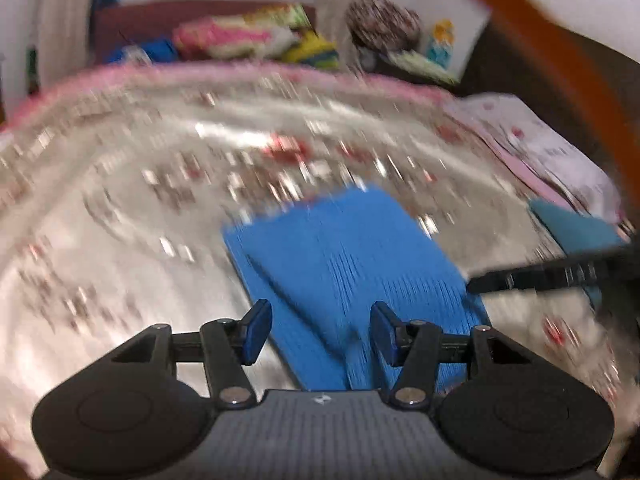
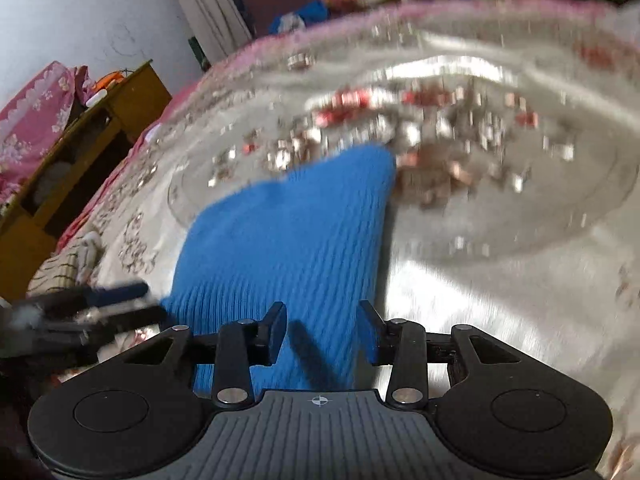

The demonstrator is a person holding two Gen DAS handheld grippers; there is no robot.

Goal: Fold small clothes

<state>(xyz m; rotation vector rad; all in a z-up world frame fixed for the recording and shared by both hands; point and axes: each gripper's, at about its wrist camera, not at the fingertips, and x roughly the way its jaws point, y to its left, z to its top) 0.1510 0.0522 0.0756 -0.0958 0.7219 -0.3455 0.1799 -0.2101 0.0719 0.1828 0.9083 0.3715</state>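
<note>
Left wrist view: both frames are smeared, so fine detail is unreliable. Left gripper (image 1: pixel 318 332) has its fingers (image 1: pixel 256 330) spread apart with nothing between them; right gripper (image 2: pixel 323 330) likewise, fingers (image 2: pixel 276 330) parted and empty.

Risks, judged from this layout:
- Blue garment (image 1: pixel 344 264) lies flat on the bedspread (image 1: pixel 120 208), directly ahead of and below both pairs of fingers. The bedspread looks glossy, so a pinch aimed at the garment edge could pick up the cover too and drag the whole piece out of square.
- Ribbed knit probably stretches and sags; lifting one corner alone would likely skew the fold line.
- The two grippers sit close, one at either side of the cloth. The right gripper's fingers show at the right edge of the left view, the left gripper's at the lower left of the right view. Converging on the same edge could make them collide.
- Blur makes it hard to tell whether the fingers are above the cloth or touching it.

Garment appearance: bright blue, fine vertical ribbing, roughly oblong. In the left wrist view a diagonal flap or crease crosses it just ahead of the left-hand finger, suggesting a layer is already turned over. The far edge in the right wrist view (image 2: pixel 296 232) is rounded. A teal cloth (image 1: pixel 576 228) lies well to the right of the fingers.
</note>
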